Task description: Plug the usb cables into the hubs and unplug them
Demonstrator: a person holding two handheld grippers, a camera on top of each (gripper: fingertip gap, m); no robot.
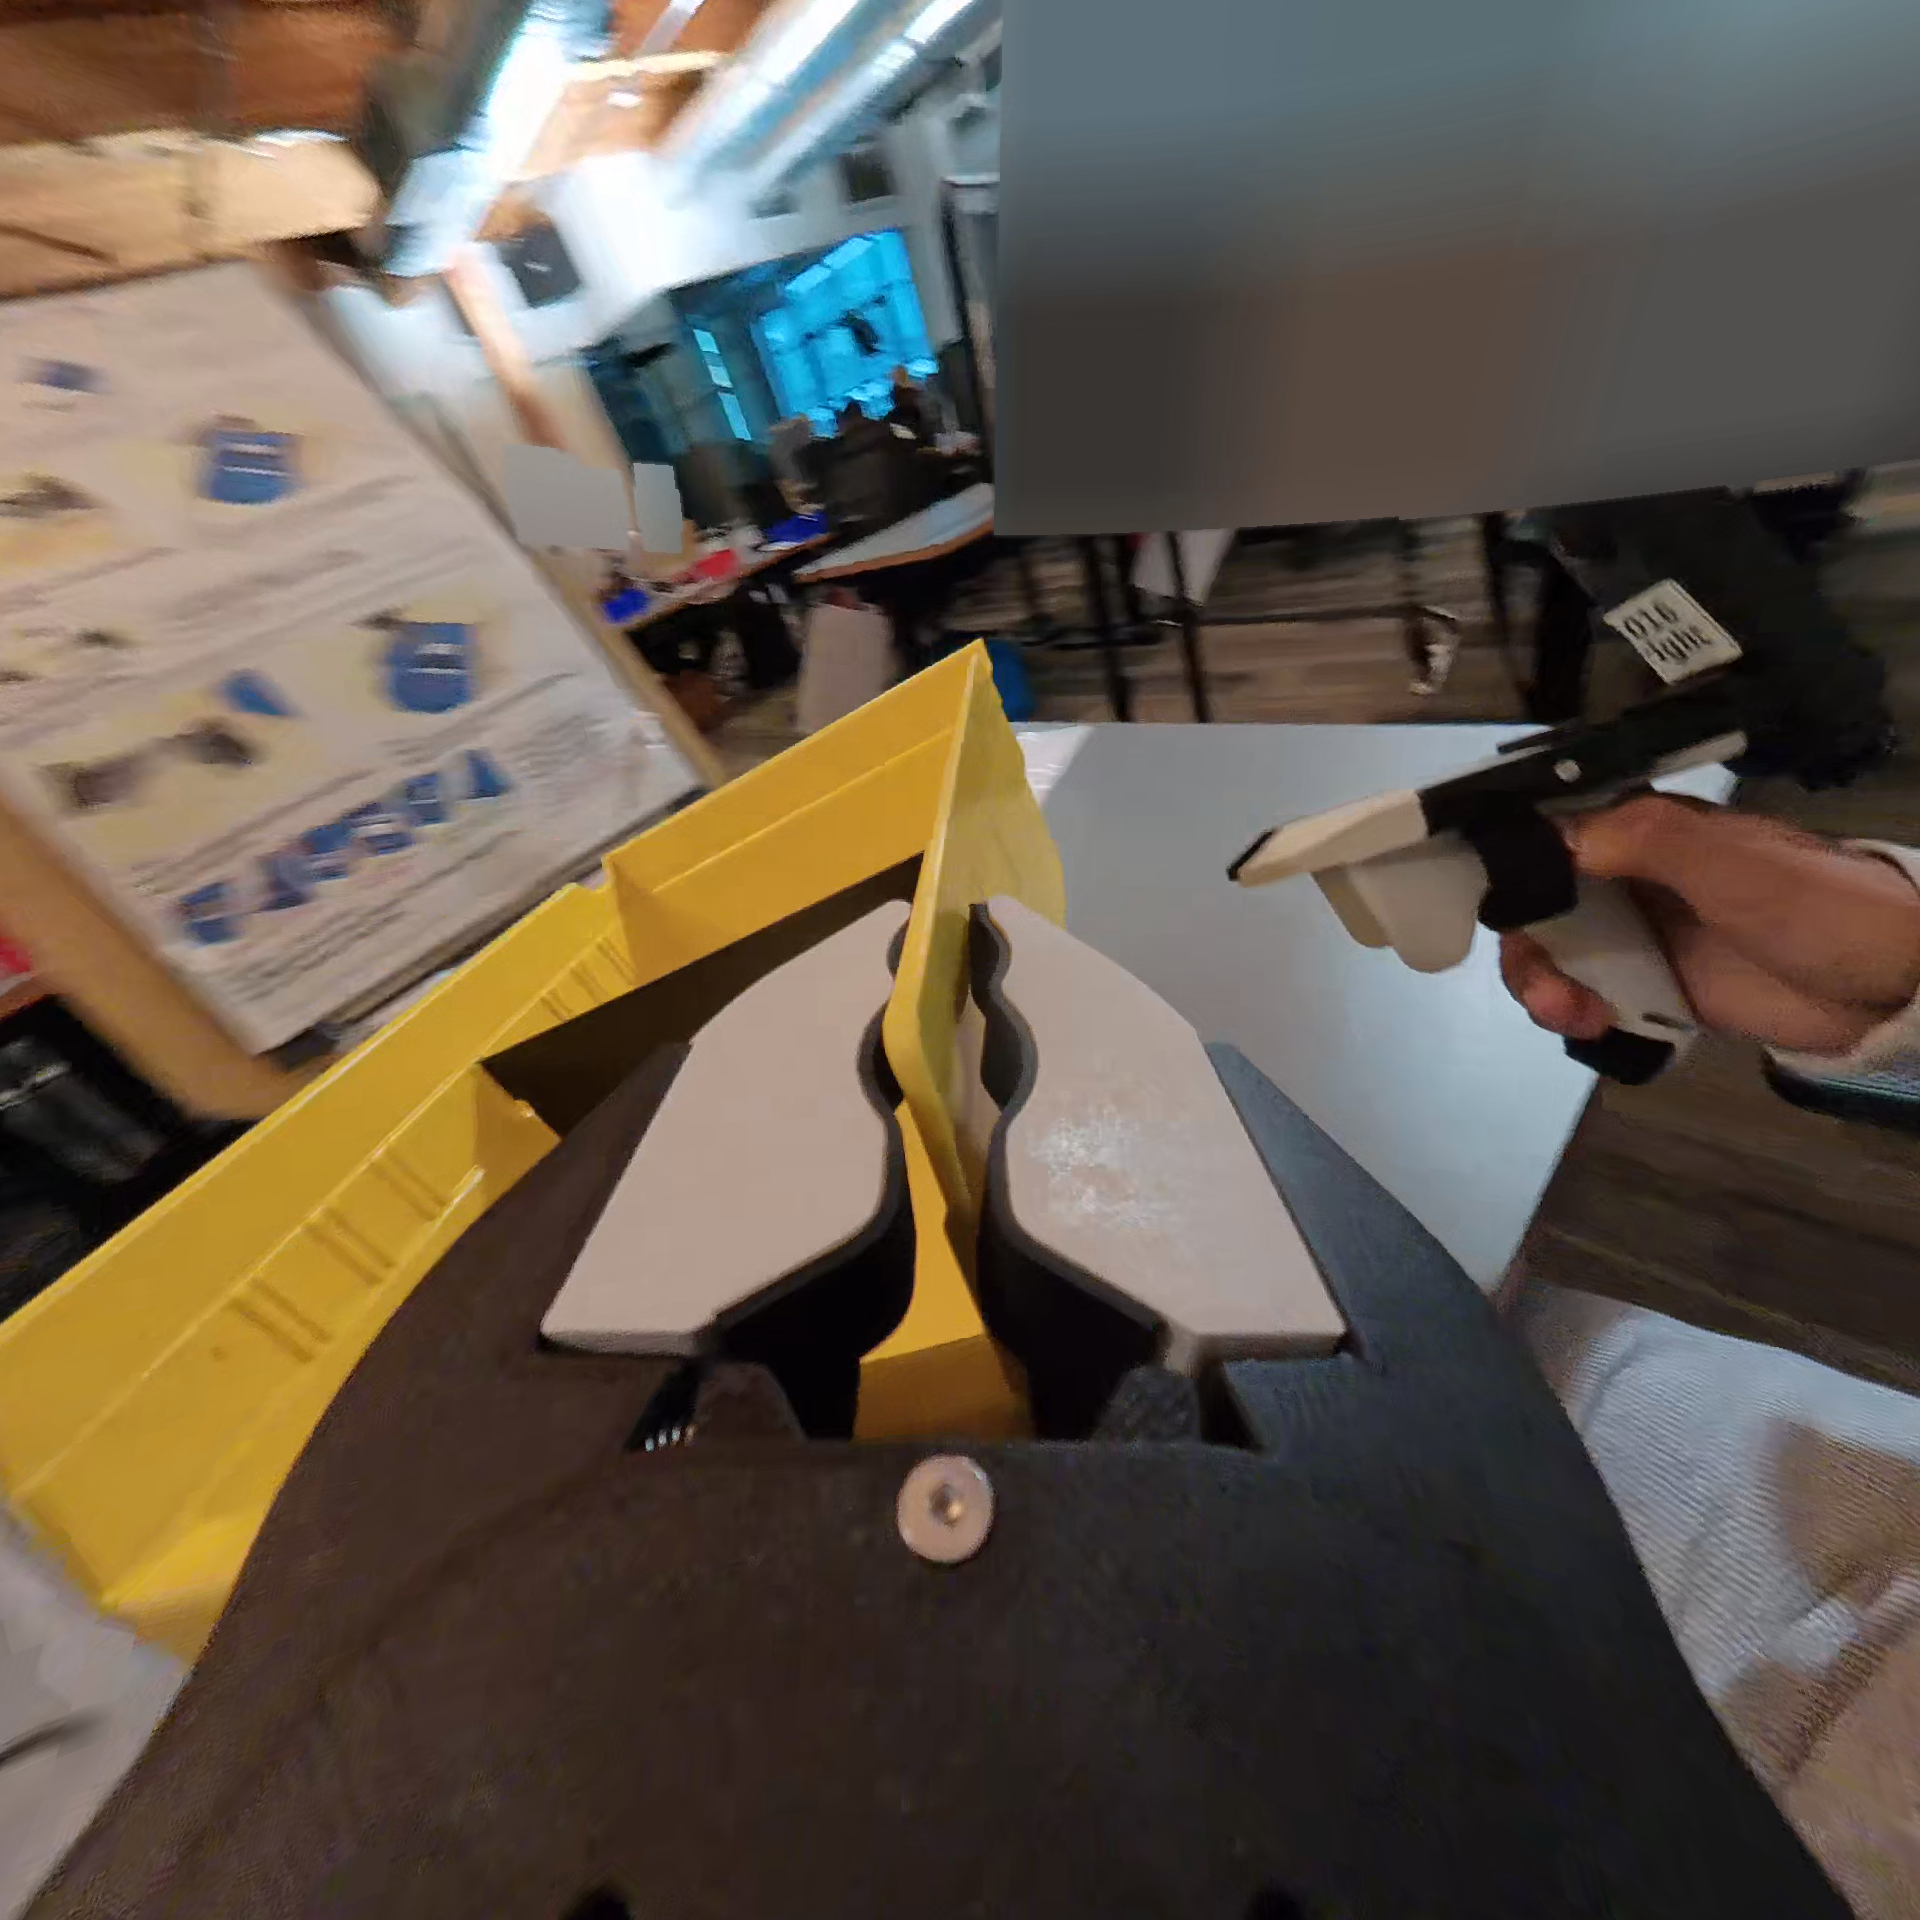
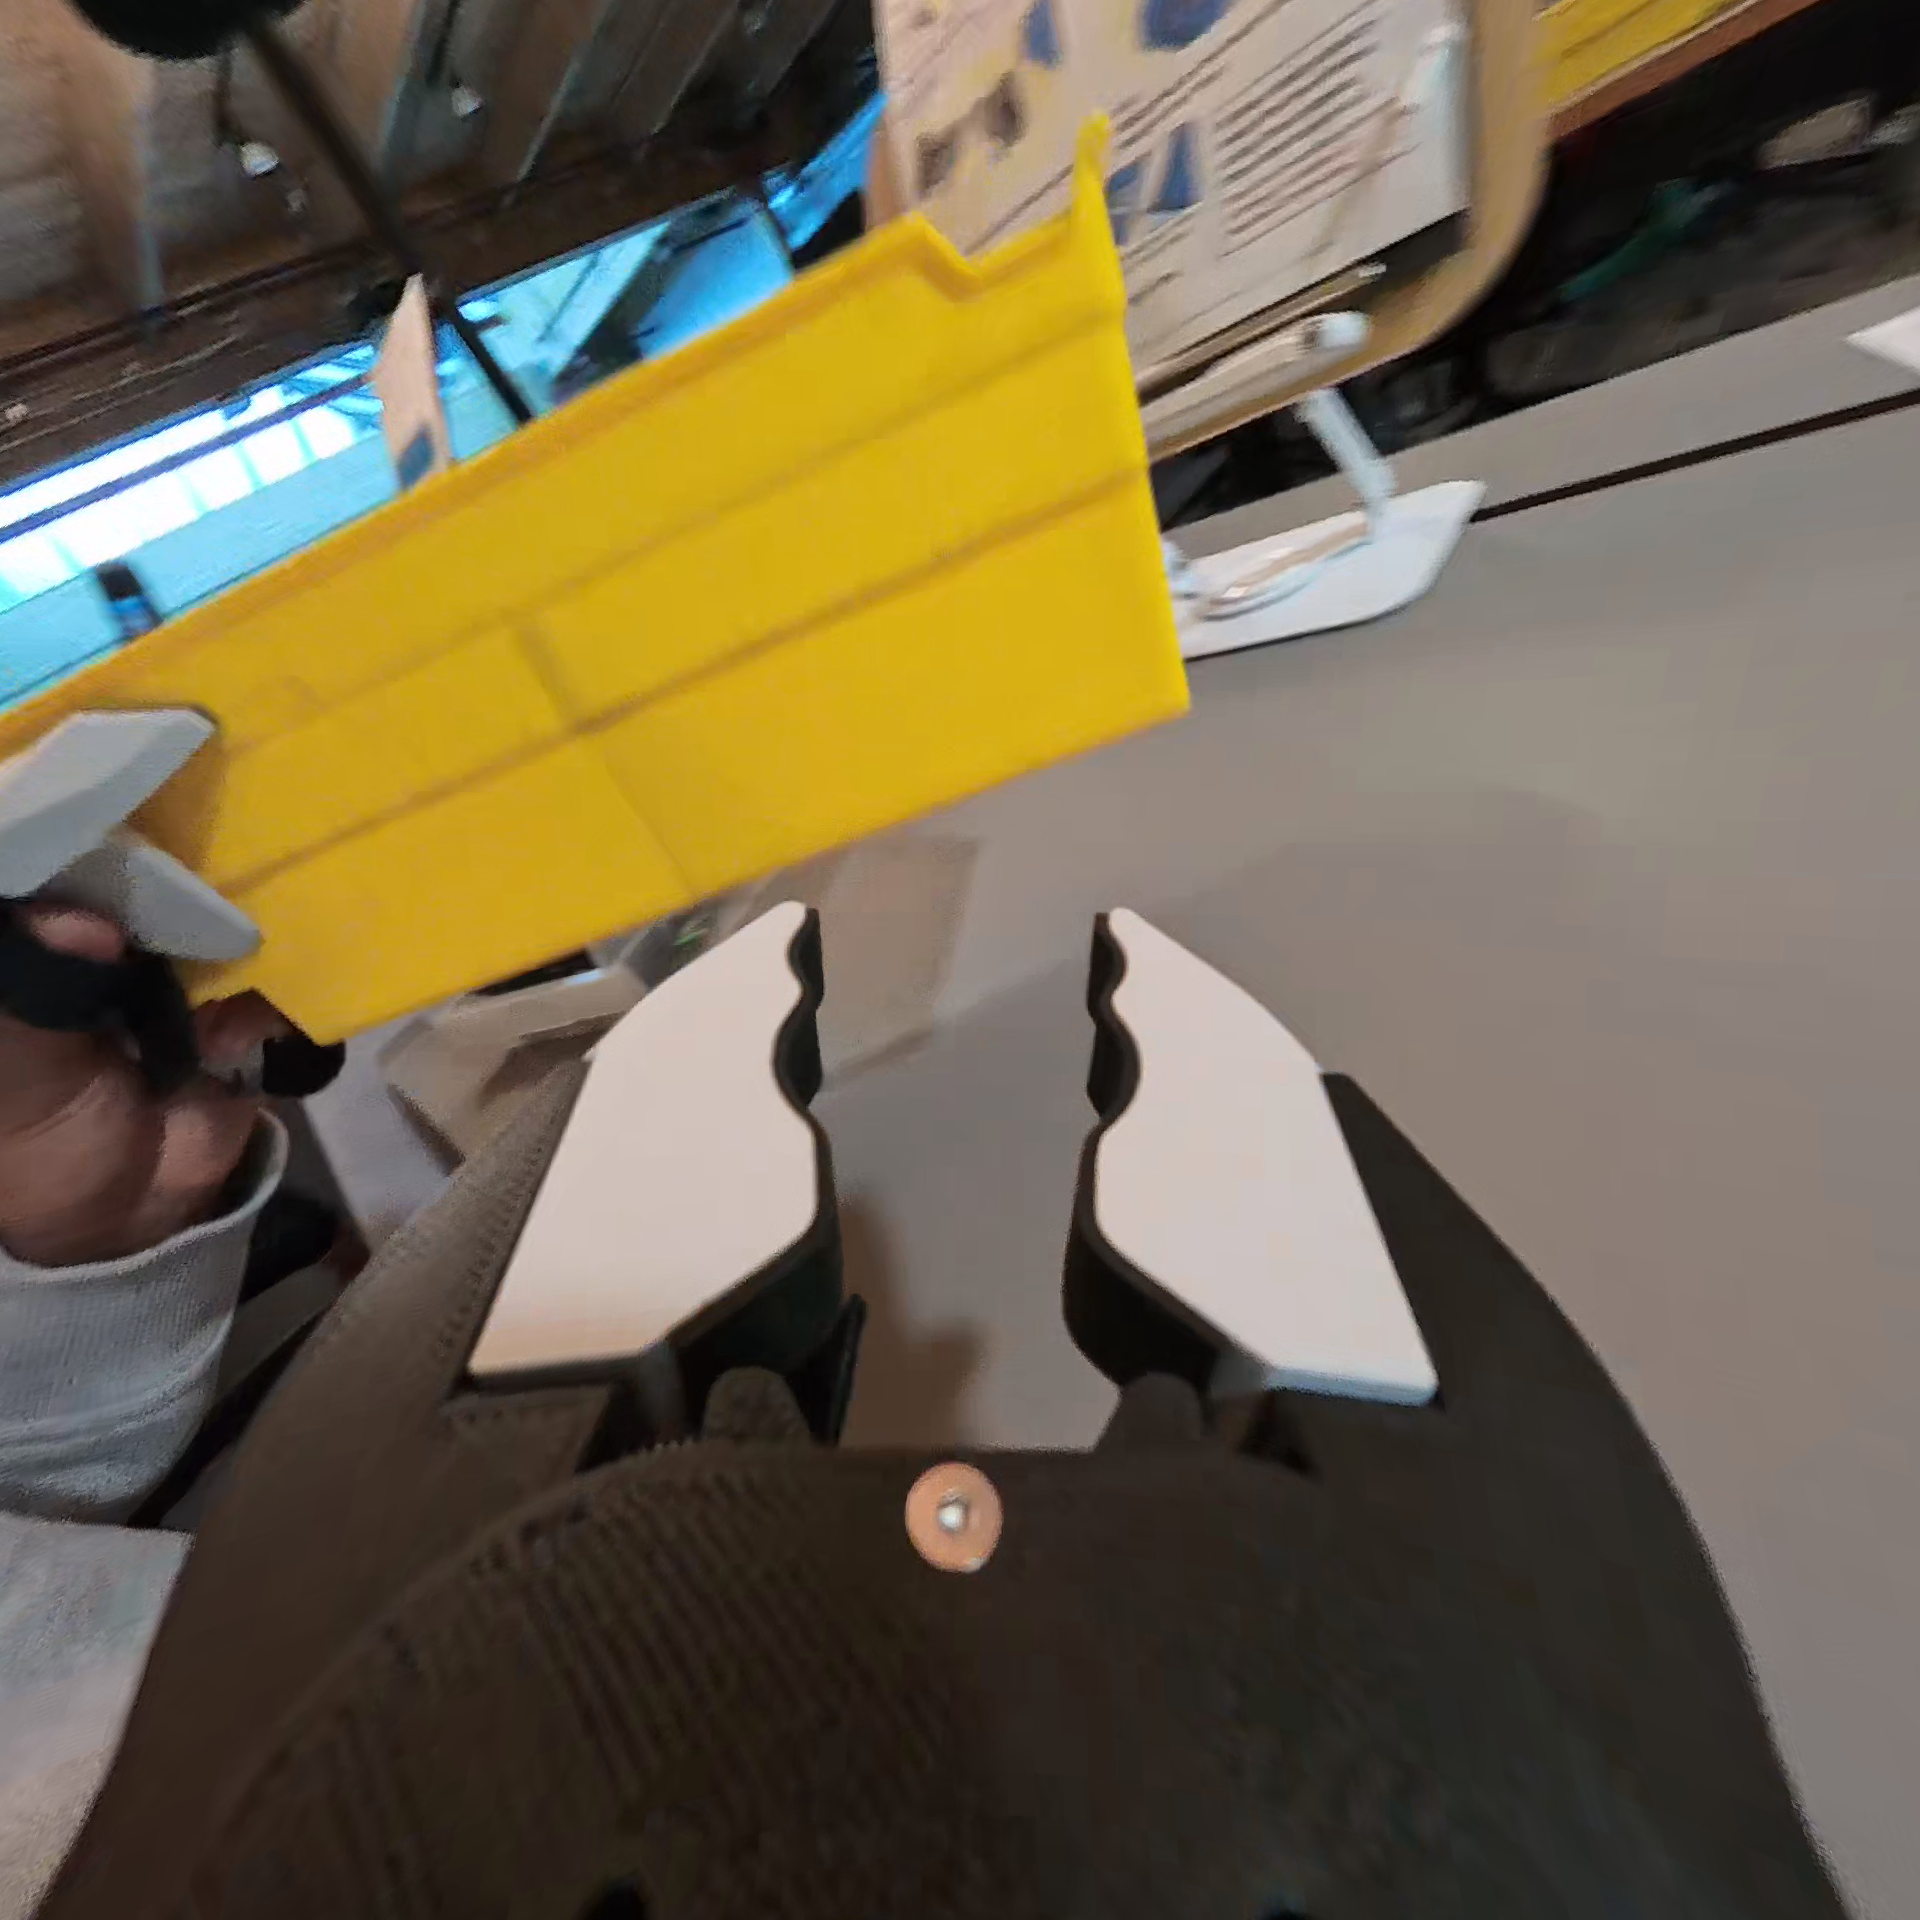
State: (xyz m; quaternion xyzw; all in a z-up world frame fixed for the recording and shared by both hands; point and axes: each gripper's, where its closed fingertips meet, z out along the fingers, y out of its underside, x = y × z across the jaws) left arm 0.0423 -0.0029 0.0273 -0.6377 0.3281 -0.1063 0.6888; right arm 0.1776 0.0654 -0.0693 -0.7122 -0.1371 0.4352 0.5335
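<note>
Yellow bin in the air, no cables or hubs in sight

Left hand-held gripper (image 1: 940, 935) is pinching the side wall of the yellow bin (image 2: 665, 665), held up off the grey surface (image 2: 1558, 831), long axis running forward and away. Right hand-held gripper (image 2: 954, 935) is just beside it on the right, spread and empty, level. Can't see any USB stuff

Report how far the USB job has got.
Nothing plugged that I can see: no cables or hubs show in either view. In hand: the left tool is clamped on the wall of a yellow bin, held above the table. The right tool is open, empty. All plugging remains.
</note>
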